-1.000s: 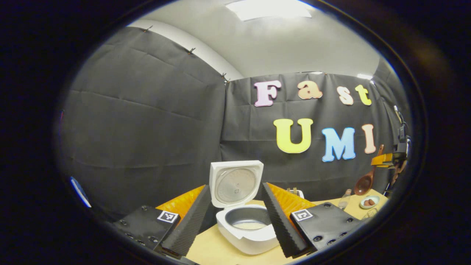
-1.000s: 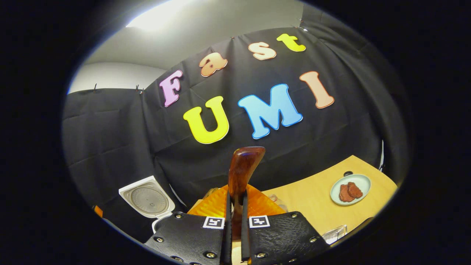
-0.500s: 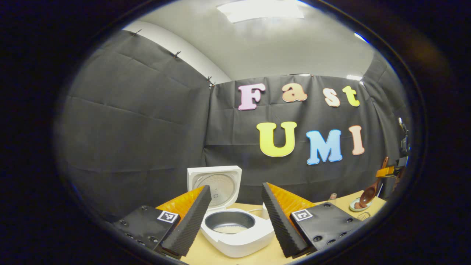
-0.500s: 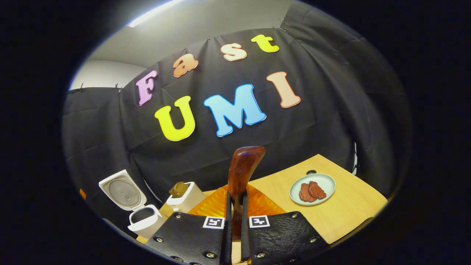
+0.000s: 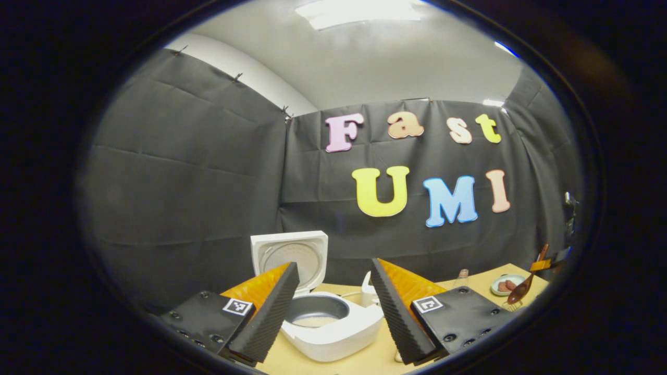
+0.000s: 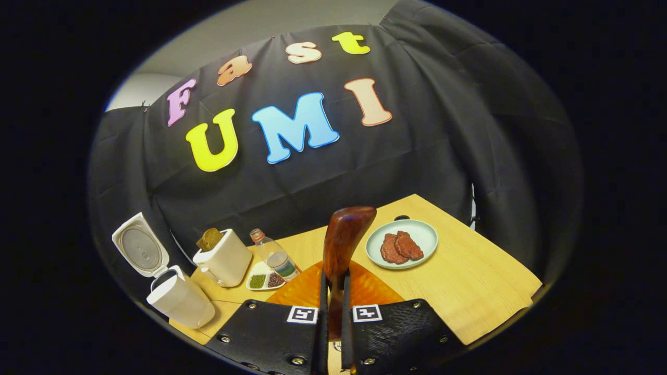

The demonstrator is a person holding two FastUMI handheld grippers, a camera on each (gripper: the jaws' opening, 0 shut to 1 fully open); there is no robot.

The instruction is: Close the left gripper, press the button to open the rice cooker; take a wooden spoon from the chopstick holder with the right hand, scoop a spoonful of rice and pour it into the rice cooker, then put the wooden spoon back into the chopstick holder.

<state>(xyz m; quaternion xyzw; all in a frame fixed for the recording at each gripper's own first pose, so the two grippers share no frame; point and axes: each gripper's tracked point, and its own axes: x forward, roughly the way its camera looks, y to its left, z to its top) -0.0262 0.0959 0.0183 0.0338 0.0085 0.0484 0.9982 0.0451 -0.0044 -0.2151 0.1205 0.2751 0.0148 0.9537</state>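
Observation:
The white rice cooker [image 5: 333,330] stands open with its lid [image 5: 292,255] upright and pale rice in the grey inner pot [image 5: 315,314]. My left gripper [image 5: 333,266] is open, its fingers either side of the cooker and a little short of it. My right gripper [image 6: 333,281] is shut on the handle of the brown wooden spoon [image 6: 345,242], which sticks up between the fingers. In the left gripper view that spoon [image 5: 521,292] hangs bowl-down at the far right, low over the table. In the right gripper view the cooker [image 6: 180,301] sits far left.
On the wooden table [image 6: 469,291] stand a white toaster [image 6: 221,259] holding bread, a plastic bottle [image 6: 273,255], a small dish of beans [image 6: 264,281] and a plate of meat [image 6: 401,244]. The table's right edge lies close to the plate.
The right gripper has tipped downward and lowered with the spoon, bringing the toaster, bottle and dish into view. In the left gripper view the cooker has drifted left; the fingers stay open.

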